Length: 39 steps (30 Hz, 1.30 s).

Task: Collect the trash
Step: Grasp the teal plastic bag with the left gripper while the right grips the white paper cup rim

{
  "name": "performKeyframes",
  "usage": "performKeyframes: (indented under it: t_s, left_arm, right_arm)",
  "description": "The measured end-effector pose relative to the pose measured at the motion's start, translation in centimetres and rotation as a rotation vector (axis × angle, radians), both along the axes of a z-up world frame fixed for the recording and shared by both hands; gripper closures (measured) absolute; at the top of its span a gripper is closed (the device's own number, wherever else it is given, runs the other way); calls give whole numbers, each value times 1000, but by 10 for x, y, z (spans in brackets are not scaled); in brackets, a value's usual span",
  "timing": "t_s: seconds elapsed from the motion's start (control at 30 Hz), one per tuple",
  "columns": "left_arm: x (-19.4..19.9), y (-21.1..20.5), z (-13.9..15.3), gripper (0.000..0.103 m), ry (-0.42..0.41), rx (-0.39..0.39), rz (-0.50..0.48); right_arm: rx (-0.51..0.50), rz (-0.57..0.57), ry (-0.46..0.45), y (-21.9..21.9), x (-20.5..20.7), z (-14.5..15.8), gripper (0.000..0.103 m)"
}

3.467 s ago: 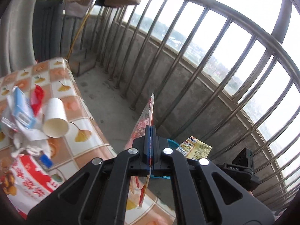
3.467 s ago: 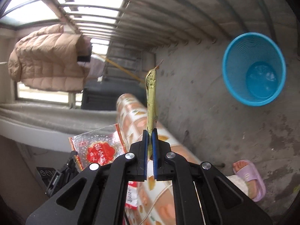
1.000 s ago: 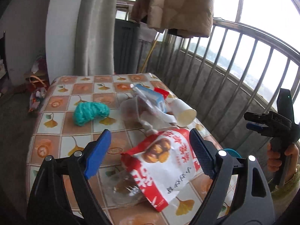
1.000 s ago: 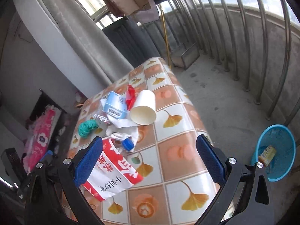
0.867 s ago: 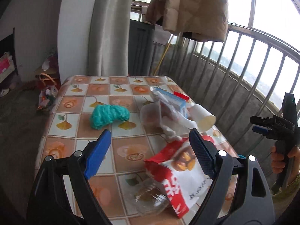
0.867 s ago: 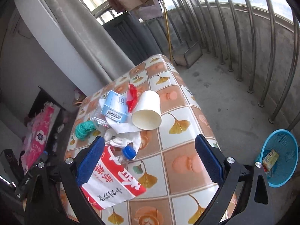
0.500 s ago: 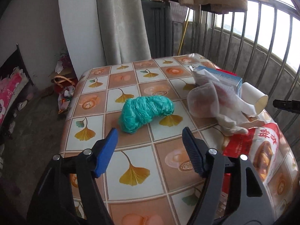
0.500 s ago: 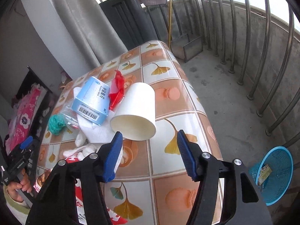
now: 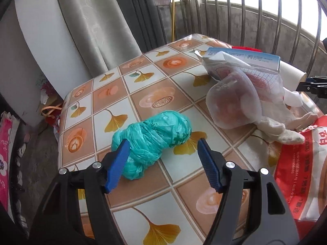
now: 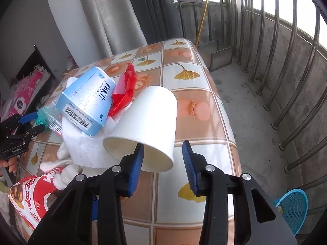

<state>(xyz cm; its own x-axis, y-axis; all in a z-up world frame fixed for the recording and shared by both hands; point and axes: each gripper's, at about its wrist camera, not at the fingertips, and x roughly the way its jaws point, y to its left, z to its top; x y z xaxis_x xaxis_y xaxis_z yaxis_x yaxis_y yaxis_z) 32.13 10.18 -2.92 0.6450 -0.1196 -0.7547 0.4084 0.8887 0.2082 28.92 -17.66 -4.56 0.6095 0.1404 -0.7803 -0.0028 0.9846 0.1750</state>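
Left gripper (image 9: pixel 163 153) is spreading wide around a green bag (image 9: pixel 151 136); right gripper (image 10: pixel 162 153) is gaping astride a paper cup (image 10: pixel 147 126); the box (image 10: pixel 86 104) lettering looks Chinese, unreadable.

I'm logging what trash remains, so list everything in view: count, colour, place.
plastic bag: 1, teal, wadded, between left gripper's fingers
paper cup: 1, white, on its side, rim at right gripper
carton: 1, light blue, atop tissue
wrapper: 1, red, beside carton
tissue: 1, white, under carton
snack bag: 1, red-white, table's near edge
clear container: 1, by carton
bin: 1, blue, floor
table: 1, tiled pattern
left gripper: open
right gripper: open
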Motion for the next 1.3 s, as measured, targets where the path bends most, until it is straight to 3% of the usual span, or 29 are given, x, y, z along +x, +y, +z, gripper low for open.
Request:
performKeyframes:
  t_s: [0.2,0.3,0.37,0.53,0.67,0.73,0.8,0.87,0.9,1.0,1.13,1.2,1.3]
  left_arm:
    - [6,-4,-3,39,-3,40,-6]
    - [6,-6,-5,50,-6,66,-8]
    - [9,-5,-7,70,17,61,-6]
    - [12,1,-16,97,64,41,20]
    - [8,6,-10,100,61,0,24]
    - [6,10,-3,100,53,-34,22]
    - [6,15,5,91,56,-81,38]
    - [10,24,11,54,58,-140,74]
    - [14,30,14,50,55,-179,108]
    - [33,50,16,46,107,-310,218]
    - [64,85,7,45,219,-577,411]
    - [76,91,-1,44,258,-639,474]
    - [88,86,-11,37,291,-673,503]
  right_arm:
    - [4,4,11,2,5,-5,91]
    - [8,1,17,1,6,-6,96]
    - [13,-3,20,0,5,-5,97]
    - [27,-4,20,-1,2,-1,98]
    - [59,-11,26,-5,0,1,98]
    - [70,-14,27,-6,-2,2,98]
    - [84,-18,28,-7,-3,3,98]
    - [91,-21,26,-8,-5,4,98]
    - [98,-23,29,-8,-5,4,98]
    - [119,-27,32,-10,-5,4,98]
    - [136,-30,35,-11,-5,2,98]
    - [142,-31,37,-10,-5,1,98]
    - [154,-35,41,-12,-3,-1,98]
